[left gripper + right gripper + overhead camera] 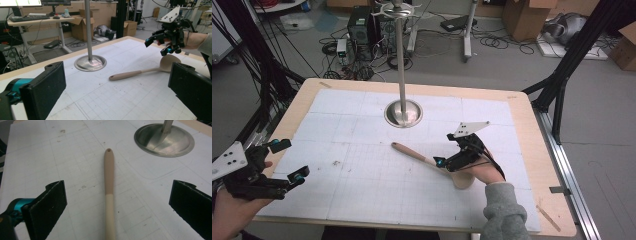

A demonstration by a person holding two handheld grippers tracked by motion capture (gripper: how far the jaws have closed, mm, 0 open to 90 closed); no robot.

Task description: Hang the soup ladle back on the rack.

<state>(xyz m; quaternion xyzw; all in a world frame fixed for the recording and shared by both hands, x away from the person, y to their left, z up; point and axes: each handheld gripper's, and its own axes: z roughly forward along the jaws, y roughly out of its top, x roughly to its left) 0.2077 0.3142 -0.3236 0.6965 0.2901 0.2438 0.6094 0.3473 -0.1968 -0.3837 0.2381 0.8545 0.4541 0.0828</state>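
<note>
— Spoon point(428, 161), that's what it's about: a beige wooden one lying flat on the white gridded mat point(362, 175), right of centre in the high view, bowl at lower right, handle end with its little hole pointing to upper left, toward the steel stand base point(403, 113).

— Which hand is closer?

— The right gripper point(447, 162), easily. It hangs over the neck of the spoon, just where handle meets bowl. The left gripper point(292, 160) sits well apart at the lower left edge of the frame, jaws spread, nothing between them.

— And the right one's jaws?

— Spread wide as well, pinching nothing. In the right gripper view the handle runs straight up the middle of the frame, from bottom centre away toward the top, with one black pad point(47, 207) off to each side and clear mat between pad and wood.

— So it's lined up?

— I'd say so. The long axis runs along the gripper's line of sight, so the pads face the handle's sides. Lowering and closing looks like all that's needed.
</note>
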